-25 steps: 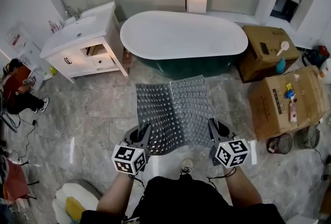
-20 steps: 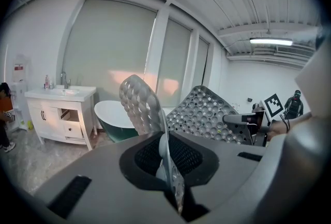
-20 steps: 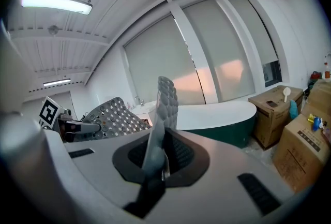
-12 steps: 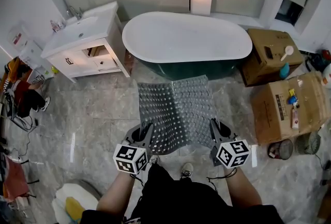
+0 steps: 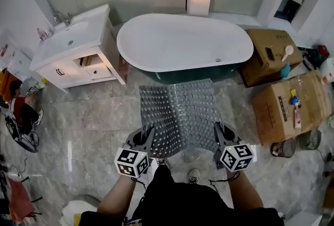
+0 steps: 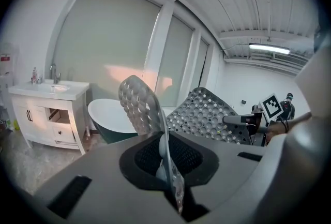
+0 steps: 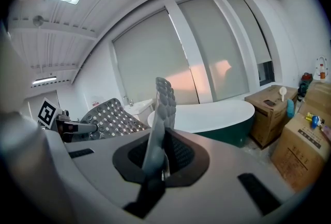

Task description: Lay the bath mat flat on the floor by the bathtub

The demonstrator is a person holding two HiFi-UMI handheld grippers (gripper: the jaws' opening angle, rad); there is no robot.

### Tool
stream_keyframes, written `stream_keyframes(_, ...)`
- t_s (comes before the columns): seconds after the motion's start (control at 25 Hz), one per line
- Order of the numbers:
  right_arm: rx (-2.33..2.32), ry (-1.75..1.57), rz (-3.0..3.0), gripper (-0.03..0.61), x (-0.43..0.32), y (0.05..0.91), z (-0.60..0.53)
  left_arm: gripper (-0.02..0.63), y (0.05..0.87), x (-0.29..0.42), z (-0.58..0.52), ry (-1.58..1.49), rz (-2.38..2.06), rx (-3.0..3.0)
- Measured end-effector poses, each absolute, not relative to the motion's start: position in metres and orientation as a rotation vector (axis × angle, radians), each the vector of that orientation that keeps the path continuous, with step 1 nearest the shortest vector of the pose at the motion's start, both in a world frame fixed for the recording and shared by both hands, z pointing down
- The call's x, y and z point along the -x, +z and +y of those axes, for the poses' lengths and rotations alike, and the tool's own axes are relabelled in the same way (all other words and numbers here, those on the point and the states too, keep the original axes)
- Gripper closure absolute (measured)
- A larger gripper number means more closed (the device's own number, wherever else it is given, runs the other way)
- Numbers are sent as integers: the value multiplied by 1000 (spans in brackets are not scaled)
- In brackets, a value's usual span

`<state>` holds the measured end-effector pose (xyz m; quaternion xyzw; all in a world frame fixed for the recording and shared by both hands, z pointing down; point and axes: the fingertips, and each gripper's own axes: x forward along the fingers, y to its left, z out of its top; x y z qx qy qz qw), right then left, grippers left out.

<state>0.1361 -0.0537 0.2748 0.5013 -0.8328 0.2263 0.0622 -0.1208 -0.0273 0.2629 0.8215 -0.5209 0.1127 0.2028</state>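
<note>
- Holding bath mat (image 5: 180, 113) above floor (image 5: 99, 110) by bathtub (image 5: 182, 42).
- Clamping its near corners in left gripper (image 5: 146, 134) and right gripper (image 5: 216, 131) jaws.
- Seeming light, floppy; favouring corner holds.

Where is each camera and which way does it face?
Head view: on the person's head, steeply down on bath mat and bathtub; shows forearms, left gripper, right gripper.
Left gripper view: on the left gripper, along jaws shut on the bath mat, toward bathtub and vanity; right gripper visible.
Right gripper view: on the right gripper, jaws shut on the bath mat, facing bathtub, cardboard boxes.
Shared: bath mat and bathtub in all.
</note>
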Motion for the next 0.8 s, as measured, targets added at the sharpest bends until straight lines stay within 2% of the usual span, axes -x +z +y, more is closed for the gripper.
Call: stream_keyframes(0.8,-1664,649,-2430,548,-49,278,-134,574,282,226,-126,290,-1375,-2349)
